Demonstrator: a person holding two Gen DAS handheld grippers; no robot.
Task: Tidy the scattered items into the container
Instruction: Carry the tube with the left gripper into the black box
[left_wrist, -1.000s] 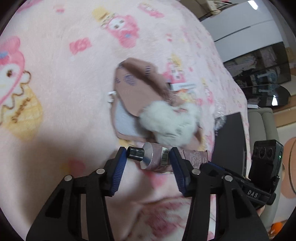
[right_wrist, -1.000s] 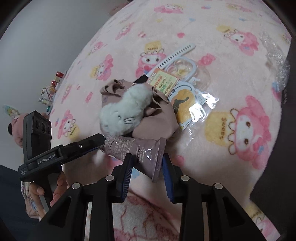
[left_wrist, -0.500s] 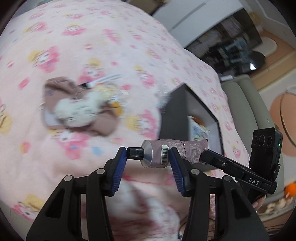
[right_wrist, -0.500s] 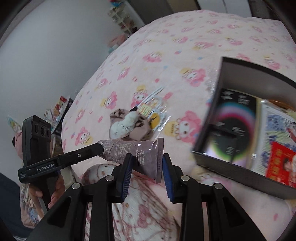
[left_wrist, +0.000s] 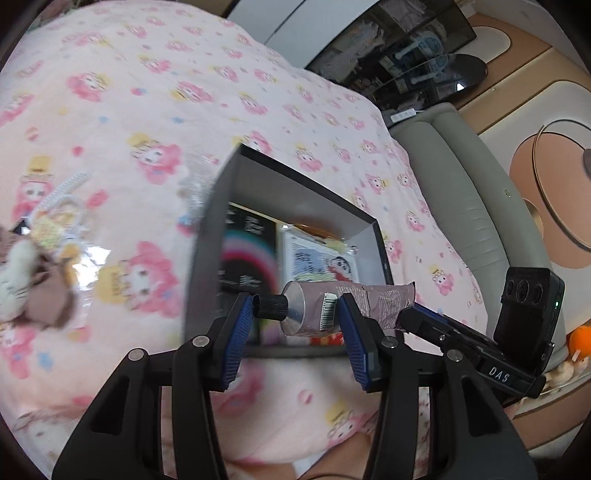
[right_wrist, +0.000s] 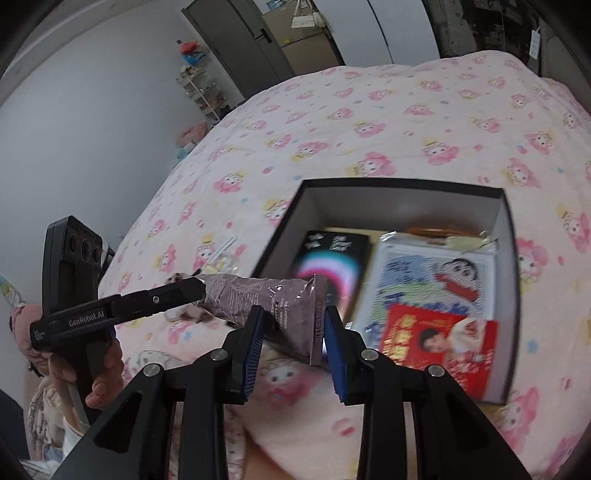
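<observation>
A mauve cream tube with a black cap hangs level between my two grippers. My left gripper is shut on its cap end. My right gripper is shut on the flat crimped end of the tube. The tube hangs over the near edge of the open black box on the pink blanket. In the box lie a black card with a rainbow ring, a white cartoon pack and a red packet. The left gripper also shows side-on in the right wrist view.
Left of the box, a white plush toy on a brown pouch, a comb and clear plastic packs lie scattered on the blanket. A grey sofa runs along the bed's right side. A person's hand holds the left gripper.
Both grippers have carried the tube up and away from the plush toy and pouch to the black box. The box has come into view under the tube. Both grips are unchanged.
</observation>
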